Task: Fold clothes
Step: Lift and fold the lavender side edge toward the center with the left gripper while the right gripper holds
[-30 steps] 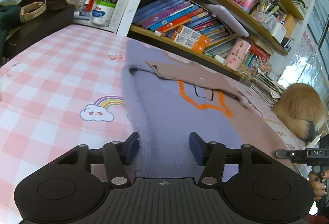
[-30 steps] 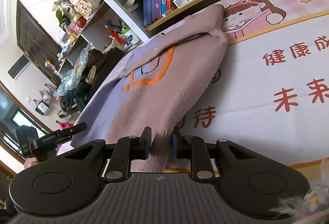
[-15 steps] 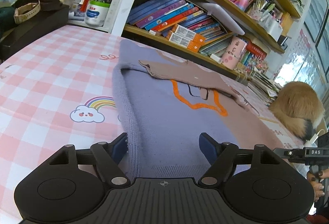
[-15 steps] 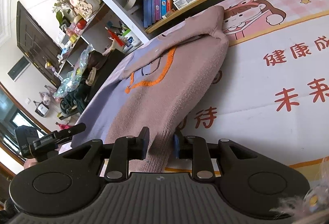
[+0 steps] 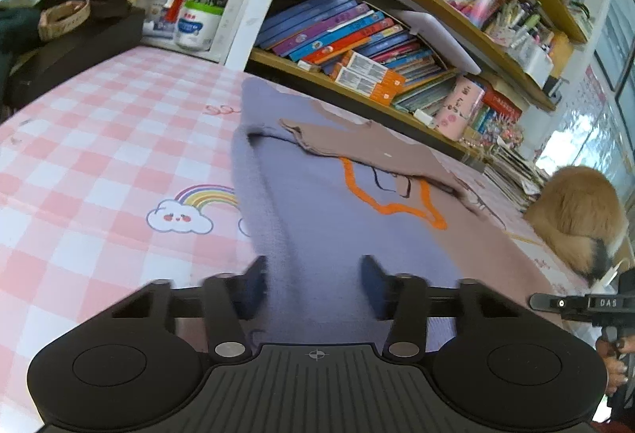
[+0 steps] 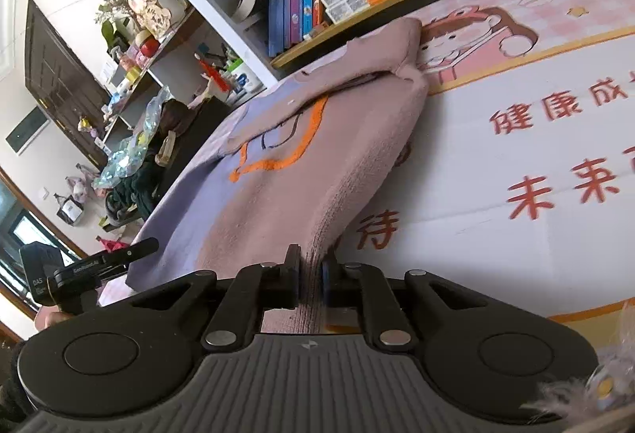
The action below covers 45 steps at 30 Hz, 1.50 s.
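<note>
Right gripper (image 6: 310, 274) is pinching sweater (image 6: 301, 163) hem, left gripper (image 5: 313, 284) is sitting spread around hem, risking 1-sided lift skewing the fold.

Our left tongs (image 5: 313, 280), which had spread wider half a second ago, have narrowed again to about their gap of a second ago, with the lilac edge of the sweater (image 5: 349, 234) rising between the fingers (image 5: 254, 284) and blurred. Our right tongs (image 6: 310, 274) have closed from a loose gap to a tight pinch on the pink hem, which now stands up in a steeper ridge.
</note>
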Available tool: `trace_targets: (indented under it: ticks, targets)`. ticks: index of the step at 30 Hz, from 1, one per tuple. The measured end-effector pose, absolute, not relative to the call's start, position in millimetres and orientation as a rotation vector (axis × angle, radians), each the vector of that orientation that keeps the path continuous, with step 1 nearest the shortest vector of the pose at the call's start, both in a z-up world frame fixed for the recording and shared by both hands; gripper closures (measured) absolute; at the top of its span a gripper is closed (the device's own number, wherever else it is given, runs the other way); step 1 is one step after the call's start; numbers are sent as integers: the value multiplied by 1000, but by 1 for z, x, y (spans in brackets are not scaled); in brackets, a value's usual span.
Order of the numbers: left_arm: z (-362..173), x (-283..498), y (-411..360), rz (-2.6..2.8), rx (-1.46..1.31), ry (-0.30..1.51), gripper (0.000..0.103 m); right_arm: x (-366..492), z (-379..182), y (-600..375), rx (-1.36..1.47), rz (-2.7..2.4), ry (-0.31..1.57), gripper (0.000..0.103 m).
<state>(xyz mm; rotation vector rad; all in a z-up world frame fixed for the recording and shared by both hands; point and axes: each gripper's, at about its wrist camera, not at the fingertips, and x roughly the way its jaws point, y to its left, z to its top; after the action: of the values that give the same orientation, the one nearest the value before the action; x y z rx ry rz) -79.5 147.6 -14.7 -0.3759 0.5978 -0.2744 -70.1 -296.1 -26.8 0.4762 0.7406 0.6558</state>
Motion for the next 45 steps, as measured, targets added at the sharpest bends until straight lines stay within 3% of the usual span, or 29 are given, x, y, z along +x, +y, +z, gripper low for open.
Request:
trace_targets:
  ticks: [4,10,19,27,45]
  targets:
    - [-15,-81,146,-297,-413,623,87,-76,-23,-310,499,650,720,94]
    - [-2,-101,135,-434,-499,633,94,-98,-5,-341,517,668,684,94]
    - [-16,-139,126,-572,-667,682,96,-149,8,-373,596,741,642,94]
    - [3,-140,141,-549,-693,577,97,-142,19,-387,665,746,557,94]
    - [-21,-128,151,-467,-672,651,97,-136,-17,-368,600,658,695,94]
